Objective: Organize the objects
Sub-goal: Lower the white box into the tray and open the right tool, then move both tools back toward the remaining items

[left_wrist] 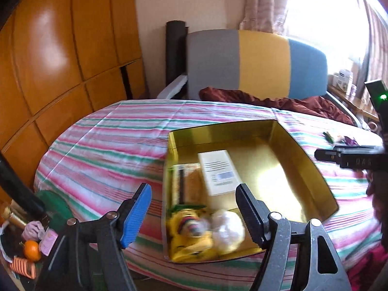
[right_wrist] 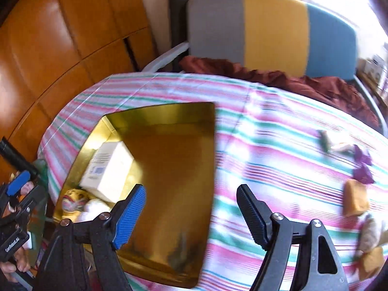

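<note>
A gold box (left_wrist: 312, 167) (right_wrist: 208, 169) lies open on the striped bed. Inside it are a white carton (left_wrist: 219, 172) (right_wrist: 109, 169), a yellow patterned item (left_wrist: 191, 235) (right_wrist: 71, 200), a white wad (left_wrist: 228, 230) (right_wrist: 95, 208) and a flat packet (left_wrist: 186, 184). My left gripper (left_wrist: 194, 213) is open and empty above the box's near end. My right gripper (right_wrist: 191, 215) is open and empty over the box's right wall; it also shows in the left wrist view (left_wrist: 344, 157). Loose on the bed to the right lie purple pieces (right_wrist: 362, 167), an orange-tan block (right_wrist: 356, 201) and a green-white item (right_wrist: 327, 140).
The striped bedspread (left_wrist: 109, 140) (right_wrist: 278, 157) covers the bed, with a maroon blanket (left_wrist: 278, 101) (right_wrist: 291, 80) and a grey, yellow and blue headboard (left_wrist: 262, 60) behind. A wooden wardrobe (left_wrist: 60, 60) stands left. A low table at the left holds an orange (left_wrist: 31, 249) and clutter.
</note>
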{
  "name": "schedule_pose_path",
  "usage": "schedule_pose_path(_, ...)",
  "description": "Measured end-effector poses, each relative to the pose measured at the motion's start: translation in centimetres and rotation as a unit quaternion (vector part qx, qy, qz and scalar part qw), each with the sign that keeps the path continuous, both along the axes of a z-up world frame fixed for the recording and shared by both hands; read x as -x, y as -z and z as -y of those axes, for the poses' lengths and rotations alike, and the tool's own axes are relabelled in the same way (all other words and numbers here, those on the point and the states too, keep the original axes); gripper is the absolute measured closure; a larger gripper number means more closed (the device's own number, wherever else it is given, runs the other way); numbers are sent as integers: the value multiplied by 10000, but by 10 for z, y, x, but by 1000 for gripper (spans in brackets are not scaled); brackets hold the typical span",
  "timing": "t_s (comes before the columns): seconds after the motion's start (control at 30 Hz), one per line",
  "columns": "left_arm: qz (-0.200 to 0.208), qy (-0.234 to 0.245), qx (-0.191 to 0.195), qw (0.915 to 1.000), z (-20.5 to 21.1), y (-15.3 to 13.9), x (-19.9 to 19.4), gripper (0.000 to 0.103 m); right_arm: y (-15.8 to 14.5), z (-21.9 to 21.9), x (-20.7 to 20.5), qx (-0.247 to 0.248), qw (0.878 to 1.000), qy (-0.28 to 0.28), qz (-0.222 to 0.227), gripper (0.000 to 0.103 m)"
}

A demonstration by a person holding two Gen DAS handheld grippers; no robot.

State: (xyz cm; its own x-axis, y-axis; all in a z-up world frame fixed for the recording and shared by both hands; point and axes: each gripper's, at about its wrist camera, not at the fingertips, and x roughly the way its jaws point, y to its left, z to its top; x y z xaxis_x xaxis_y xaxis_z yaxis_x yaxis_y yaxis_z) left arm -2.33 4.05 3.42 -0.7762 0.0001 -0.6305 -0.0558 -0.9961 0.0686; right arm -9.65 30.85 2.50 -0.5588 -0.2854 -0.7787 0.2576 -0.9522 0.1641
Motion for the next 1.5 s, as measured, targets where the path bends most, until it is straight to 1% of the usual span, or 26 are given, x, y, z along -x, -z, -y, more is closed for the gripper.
schedule_pose_path(0.2, -65, 467, 271, 9985, -42, -4, -4, 30, -5, -69, 5, -161, 9974, 692, -72, 25)
schedule_pose_path(0.4, -65, 859, 369, 9956, -79, -8, -2, 30, -9, -145, 12, -396, 9885, 1452, -172, 25)
schedule_pose_path(0.5, -37, 1069, 405, 9934, -98, -7, 1, 30, -9, -189, 17, -457, 9801, 1925, -191, 25)
schedule_pose_path(0.57, 4, 1219, 417, 9917, -113, -6, 3, 30, -6, -219, 21, -518, 9720, 2283, -207, 24)
schedule_pose_path(0.7, 82, 1515, 447, 9874, -142, -3, 5, 30, 10, -279, 22, -537, 9492, 3094, -193, 24)
schedule_pose_path(0.77, 133, 1642, 460, 9853, -155, 0, 7, 30, 23, -308, 16, -293, 9340, 3558, -108, 24)
schedule_pose_path(0.83, 199, 1744, 451, 9834, -168, 3, 9, 30, 33, -333, 11, 157, 9160, 4003, 206, 24)
schedule_pose_path(0.87, 248, 1802, 427, 9824, -174, 6, 12, 30, 34, -341, 7, 368, 9092, 4142, 206, 24)
schedule_pose_path(0.93, 334, 1909, 365, 9804, -190, 8, 17, 30, 34, -350, 1, 508, 8999, 4324, 233, 24)
schedule_pose_path(1.1, 498, 2211, 303, 9735, -232, 12, 33, 30, 43, -362, -6, 1067, 8909, 4390, 465, 24)
schedule_pose_path(1.3, 1044, 2603, 72, 9599, -291, 25, 61, 30, 43, -371, -14, 1456, 8789, 4522, 429, 24)
schedule_pose_path(1.43, 1162, 2863, 65, 9510, -334, 34, 75, 23, 42, -383, -22, 1792, 8654, 4667, 347, 24)
schedule_pose_path(1.5, 1234, 2966, 2, 9470, -353, 38, 83, 21, 42, -388, -27, 1934, 8574, 4759, 308, 24)
